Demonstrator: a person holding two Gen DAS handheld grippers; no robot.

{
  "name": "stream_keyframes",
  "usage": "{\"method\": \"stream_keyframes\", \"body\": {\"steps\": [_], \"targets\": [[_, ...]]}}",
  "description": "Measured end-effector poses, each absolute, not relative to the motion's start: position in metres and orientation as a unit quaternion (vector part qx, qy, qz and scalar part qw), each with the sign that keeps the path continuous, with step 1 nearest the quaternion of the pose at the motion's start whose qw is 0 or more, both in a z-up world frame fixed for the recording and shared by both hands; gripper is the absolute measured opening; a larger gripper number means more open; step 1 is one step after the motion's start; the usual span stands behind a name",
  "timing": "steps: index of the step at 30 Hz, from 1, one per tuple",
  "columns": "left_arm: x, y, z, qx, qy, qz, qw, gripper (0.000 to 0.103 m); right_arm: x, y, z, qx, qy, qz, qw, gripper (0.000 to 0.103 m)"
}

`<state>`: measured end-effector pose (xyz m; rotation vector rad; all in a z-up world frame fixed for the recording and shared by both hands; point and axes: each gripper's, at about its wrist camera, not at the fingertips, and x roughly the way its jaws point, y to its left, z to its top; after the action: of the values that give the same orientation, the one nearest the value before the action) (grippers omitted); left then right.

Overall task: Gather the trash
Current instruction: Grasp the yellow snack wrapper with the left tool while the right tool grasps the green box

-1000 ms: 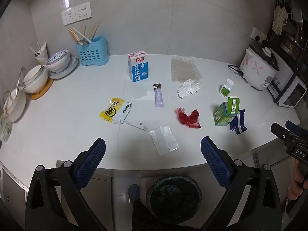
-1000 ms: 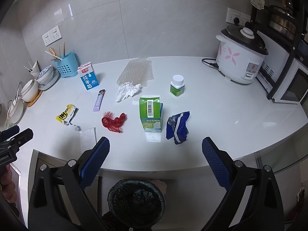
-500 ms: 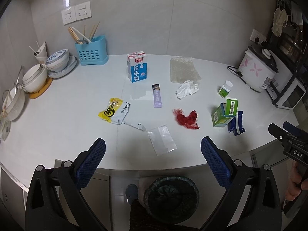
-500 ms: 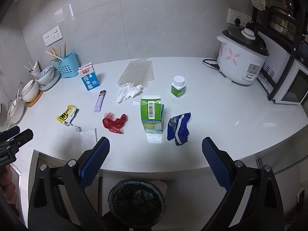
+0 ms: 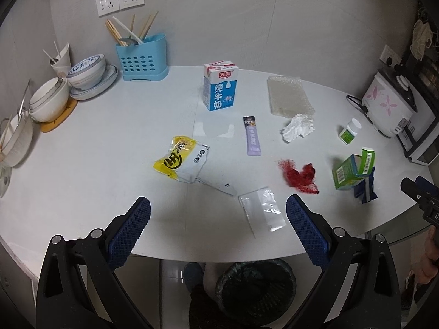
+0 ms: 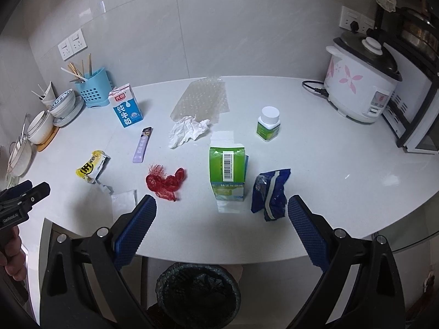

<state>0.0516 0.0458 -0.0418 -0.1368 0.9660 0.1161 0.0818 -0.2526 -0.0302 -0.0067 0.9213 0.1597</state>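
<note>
We lose the trash bin [image 5: 256,290] front rim behind the counter edge, blue wrapper [image 5: 366,190] mostly hidden behind green carton [image 5: 352,171], microwave [image 6: 414,120] cut off

White counter [image 5: 109,164]: milk carton [image 5: 220,86], wrappers, tissue [image 5: 297,127], bowls.

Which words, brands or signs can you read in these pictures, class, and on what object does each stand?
"光明" and "纯牛奶": on the blue and white milk carton.
"GenRobot.AI": faintly, on the left gripper's body in the right wrist view.
Barcode, digits too small: on the green box.
Yellow snack packet: one bold character, unclear.
Purple sachet, pill bottle, rice cooker panel: too blurred.
</note>
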Motion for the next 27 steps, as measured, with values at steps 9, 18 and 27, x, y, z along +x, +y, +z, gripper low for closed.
{"method": "stream_keyframes", "body": {"steps": [9, 18, 27], "targets": [[0.113, 0.094, -0.093, -0.055, 0.495, 0.057, 0.865, 0.096, 0.130, -0.231, -0.064, -0.005, 0.470, 0.063, 0.880, 0.093], [0.165, 0.121, -0.140, -0.041, 0.532, 0.042, 0.845, 0.095, 0.164, -0.224, -0.093, 0.011, 0.495, 0.030, 0.868, 0.091], [0.191, 0.125, -0.171, -0.028, 0.560, 0.017, 0.828, 0.094, 0.181, -0.213, -0.112, 0.011, 0.511, 0.012, 0.859, 0.089]]}}
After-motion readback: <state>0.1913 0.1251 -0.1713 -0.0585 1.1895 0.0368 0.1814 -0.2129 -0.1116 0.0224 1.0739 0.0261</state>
